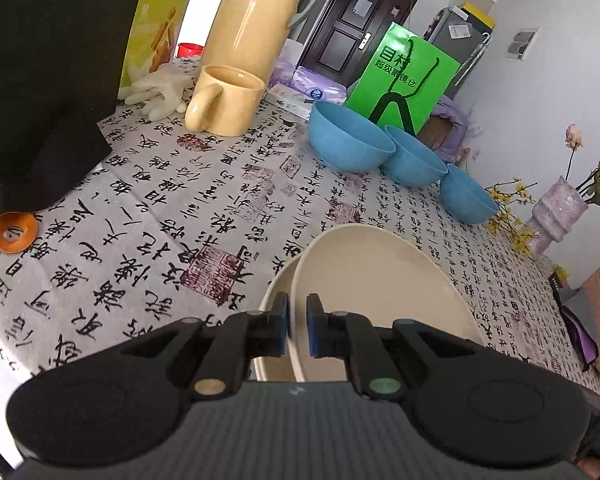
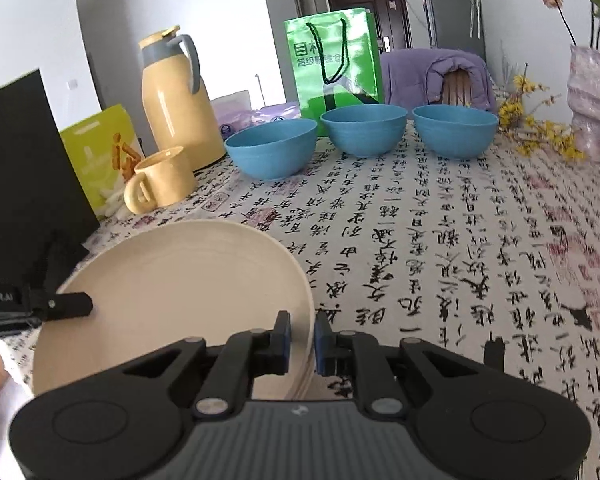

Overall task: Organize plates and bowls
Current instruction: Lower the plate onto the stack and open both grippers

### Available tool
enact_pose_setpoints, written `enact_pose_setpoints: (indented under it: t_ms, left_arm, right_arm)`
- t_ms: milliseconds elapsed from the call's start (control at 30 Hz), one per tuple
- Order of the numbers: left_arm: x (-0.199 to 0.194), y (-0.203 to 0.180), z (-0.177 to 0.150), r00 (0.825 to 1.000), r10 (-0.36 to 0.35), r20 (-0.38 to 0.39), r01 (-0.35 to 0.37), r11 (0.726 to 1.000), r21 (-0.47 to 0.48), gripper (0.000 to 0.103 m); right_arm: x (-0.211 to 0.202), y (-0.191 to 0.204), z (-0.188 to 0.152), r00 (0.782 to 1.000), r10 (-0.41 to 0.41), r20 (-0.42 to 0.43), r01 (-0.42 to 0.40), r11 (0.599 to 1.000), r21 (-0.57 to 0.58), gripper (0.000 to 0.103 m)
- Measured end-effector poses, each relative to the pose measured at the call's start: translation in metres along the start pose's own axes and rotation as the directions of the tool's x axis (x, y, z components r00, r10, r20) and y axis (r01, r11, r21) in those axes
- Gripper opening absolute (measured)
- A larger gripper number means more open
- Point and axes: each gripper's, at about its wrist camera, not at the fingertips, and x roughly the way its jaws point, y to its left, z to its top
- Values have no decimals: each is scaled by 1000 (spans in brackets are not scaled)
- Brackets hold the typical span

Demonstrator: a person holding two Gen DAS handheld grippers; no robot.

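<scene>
Low in both wrist views, each hand-held gripper pinches opposite rims of my stiff, light-looking, slippery cream plate.

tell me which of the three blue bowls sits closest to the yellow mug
The blue bowl at the mug's end of the row: it stands beside the yellow mug, while the other two bowls line up farther toward the vase.

lower plate mostly hidden under upper plate; black bag cut off by frame edge
</scene>
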Motion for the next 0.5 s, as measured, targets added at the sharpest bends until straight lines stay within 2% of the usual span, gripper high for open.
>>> enact_pose_setpoints:
  t_ms: [200,300,367,500]
  left_arm:
    - [5,0,0,1000,15,18,-16,999,31,13]
    - [2,-2,-2,998,34,43,-37,997,70,17]
    - [0,-2,-2,999,20,43,-23,997,71,18]
    - [-6,-5,-1,997,36,67,-43,994,97,22]
  right_arm:
    - [8,10,0,1000,-27,13,27,998,-58,15]
    - [8,15,-2,999,-41,22,43,995,-93,21]
    - [9,16,-4,999,-48,18,49,993,-103,24]
    - [7,17,-4,999,-48,25,50,991,-121,24]
